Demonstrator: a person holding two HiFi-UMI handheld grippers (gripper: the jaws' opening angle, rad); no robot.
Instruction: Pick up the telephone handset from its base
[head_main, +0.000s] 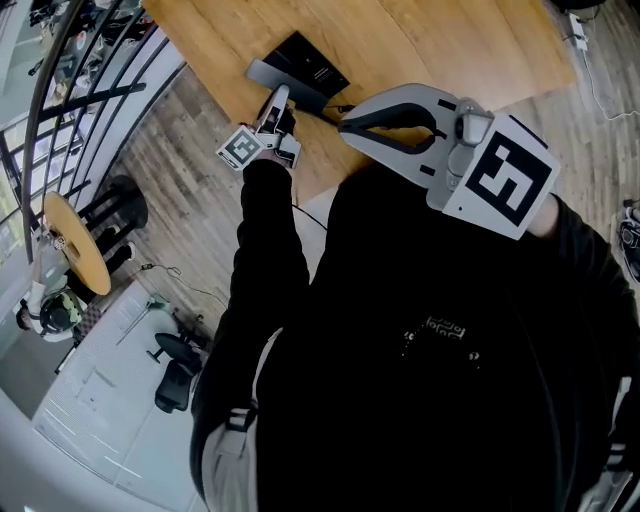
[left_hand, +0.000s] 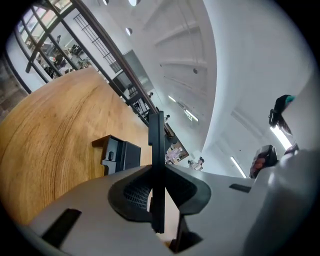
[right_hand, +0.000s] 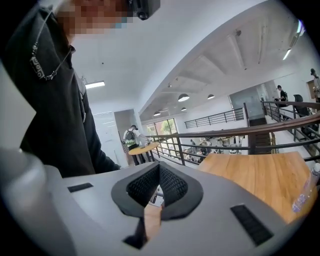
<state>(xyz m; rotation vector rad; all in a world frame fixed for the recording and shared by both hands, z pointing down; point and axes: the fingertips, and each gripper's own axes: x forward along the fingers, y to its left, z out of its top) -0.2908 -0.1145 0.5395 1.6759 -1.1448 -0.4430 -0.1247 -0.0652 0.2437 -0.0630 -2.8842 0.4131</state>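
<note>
Nearest the camera, the person's black top (head_main: 440, 400) carries a small pale line of print on the chest, too blurred to read. In front of it the right hand-held gripper (head_main: 345, 124) is held at chest height pointing left, and its marker cube (head_main: 510, 180) shows a bold black-and-white pattern but no words. Its own view shows the ribbed pads meeting at the tip with nothing between them. The left arm reaches forward, and the left hand-held gripper (left_hand: 158, 172) points out over the surface (left_hand: 55, 130), tilted only slightly downward. Its jaws are clamped on the telephone handset (left_hand: 155, 135), a thin dark slab seen edge-on that stands upright between the pads and rises above them. The head view shows this grip only from above, partly hidden by the gripper. Just beyond, to the handset's left, the black base (left_hand: 119, 155) sits on the wooden surface, apart from the handset. In the head view it lies near the surface's left edge, and a faint line of writing on its top is too small to read. Farther off, a dark railing (right_hand: 240, 134) borders the surface.
</note>
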